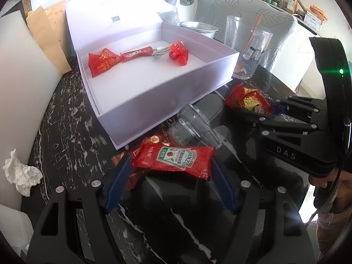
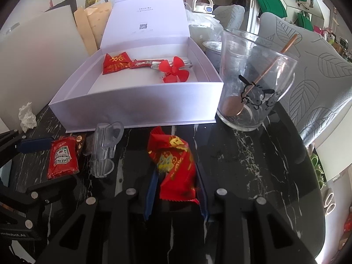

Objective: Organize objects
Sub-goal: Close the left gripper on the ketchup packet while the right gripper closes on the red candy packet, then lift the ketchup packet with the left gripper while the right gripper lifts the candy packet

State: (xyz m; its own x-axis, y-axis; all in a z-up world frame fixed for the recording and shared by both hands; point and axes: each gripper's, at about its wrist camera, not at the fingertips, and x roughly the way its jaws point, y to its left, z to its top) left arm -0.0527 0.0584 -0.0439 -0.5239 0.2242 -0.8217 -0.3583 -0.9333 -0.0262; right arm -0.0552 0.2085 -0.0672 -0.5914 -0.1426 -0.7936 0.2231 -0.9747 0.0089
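Between the fingers of your left claw (image 1: 172,165) sits the ketchup packet (image 1: 175,159); the blue pads touch both of its ends, so the claw is clenched on it, just above the dark marbled bench (image 1: 66,118). Your right claw (image 2: 176,176) is likewise clenched on a red snack packet (image 2: 173,167), which stands up between its fingers. Just ahead of the left claw lies a clear plastic holder (image 1: 198,125) on its side, and beyond that the open white box (image 1: 154,74), its lid up. Inside the box lie a red folded packet (image 1: 103,62), a slim red sachet (image 1: 136,54) and a red flower-shaped piece (image 1: 178,51) on a white cable. Ahead and to the right of your right claw stands a glass (image 2: 253,81) holding a copper spoon (image 2: 259,77), just beside the box. A crumpled tissue (image 1: 21,171) lies far left of the left claw
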